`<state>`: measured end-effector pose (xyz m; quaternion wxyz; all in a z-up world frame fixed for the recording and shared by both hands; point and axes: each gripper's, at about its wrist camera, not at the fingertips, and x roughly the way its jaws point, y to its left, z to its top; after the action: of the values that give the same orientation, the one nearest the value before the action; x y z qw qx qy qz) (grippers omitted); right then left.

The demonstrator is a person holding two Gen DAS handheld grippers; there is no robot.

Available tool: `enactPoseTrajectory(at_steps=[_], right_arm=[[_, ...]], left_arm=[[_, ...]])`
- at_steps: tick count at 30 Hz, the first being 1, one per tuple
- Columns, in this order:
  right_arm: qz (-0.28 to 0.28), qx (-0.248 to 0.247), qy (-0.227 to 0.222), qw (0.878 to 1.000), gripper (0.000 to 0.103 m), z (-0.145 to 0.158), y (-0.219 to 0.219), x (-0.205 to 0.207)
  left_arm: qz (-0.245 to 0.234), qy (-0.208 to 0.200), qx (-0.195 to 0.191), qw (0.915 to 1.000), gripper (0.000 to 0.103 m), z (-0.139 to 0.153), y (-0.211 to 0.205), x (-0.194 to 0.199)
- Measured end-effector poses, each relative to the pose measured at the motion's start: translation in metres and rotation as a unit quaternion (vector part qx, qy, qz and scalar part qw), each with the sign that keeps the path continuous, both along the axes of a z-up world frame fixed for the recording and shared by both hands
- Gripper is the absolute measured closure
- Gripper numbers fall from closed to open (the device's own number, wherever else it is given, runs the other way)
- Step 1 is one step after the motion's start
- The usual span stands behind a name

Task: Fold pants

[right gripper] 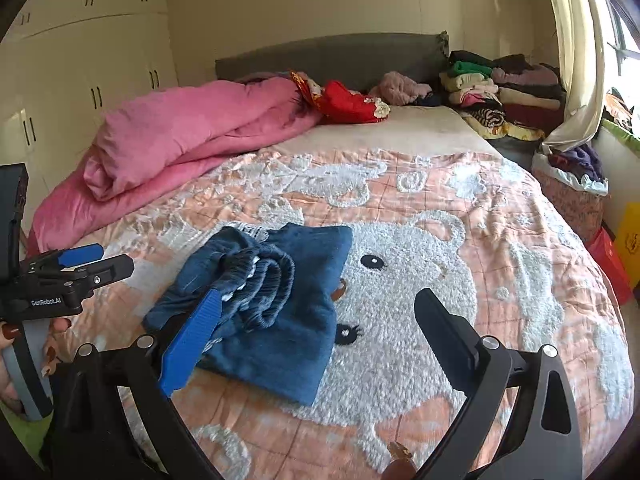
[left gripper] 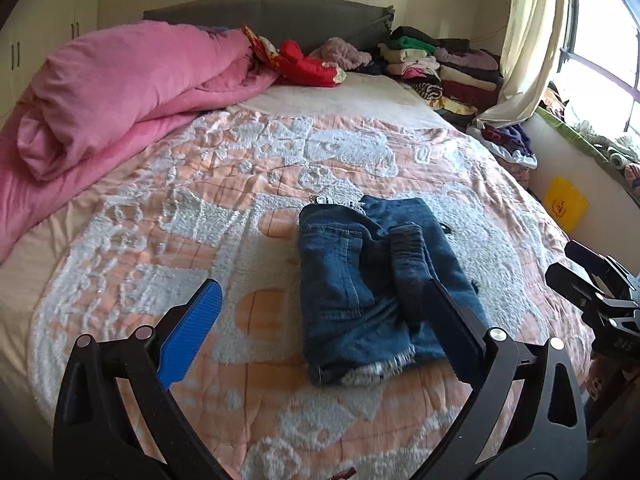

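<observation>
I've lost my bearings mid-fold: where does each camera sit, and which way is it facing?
Left wrist: on the left gripper, tilted down the bed at the folded pants; own open fingers show, right gripper at right edge.
Right wrist: on the right gripper, same direction, pants lower left; open fingers, left gripper and a hand at left.
Shared: pants, pink duvet, headboard, clothes pile.
</observation>
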<state>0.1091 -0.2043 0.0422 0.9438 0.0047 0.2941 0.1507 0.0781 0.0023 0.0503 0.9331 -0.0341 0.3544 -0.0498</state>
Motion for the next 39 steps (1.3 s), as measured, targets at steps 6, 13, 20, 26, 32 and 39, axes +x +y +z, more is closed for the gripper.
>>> enactPoseTrajectory(at_steps=[6, 13, 20, 26, 32, 39], right_arm=[[0.001, -0.004, -0.001, 1.000, 0.006, 0.001, -0.004, -0.033], [0.004, -0.018, 0.017, 1.000, 0.005, -0.013, -0.001, -0.060], [-0.008, -0.020, 0.071, 0.997, 0.005, -0.051, -0.001, -0.060], [-0.015, -0.023, 0.072, 0.997, 0.005, -0.054, -0.003, -0.057], [-0.013, -0.025, 0.070, 0.997, 0.005, -0.052, -0.004, -0.058], [-0.018, -0.025, 0.070, 0.997, 0.005, -0.051, -0.006, -0.059]], left_arm=[[-0.011, 0.010, 0.007, 0.9999, 0.010, -0.007, -0.005, -0.029], [-0.015, 0.034, 0.000, 0.9993, 0.010, -0.028, -0.008, -0.054], [-0.012, 0.074, -0.011, 0.9972, 0.010, -0.058, -0.005, -0.059], [-0.013, 0.076, -0.008, 0.9970, 0.010, -0.060, -0.005, -0.059], [-0.011, 0.076, -0.010, 0.9970, 0.010, -0.059, -0.004, -0.059], [-0.007, 0.077, -0.007, 0.9969, 0.010, -0.058, -0.002, -0.058]])
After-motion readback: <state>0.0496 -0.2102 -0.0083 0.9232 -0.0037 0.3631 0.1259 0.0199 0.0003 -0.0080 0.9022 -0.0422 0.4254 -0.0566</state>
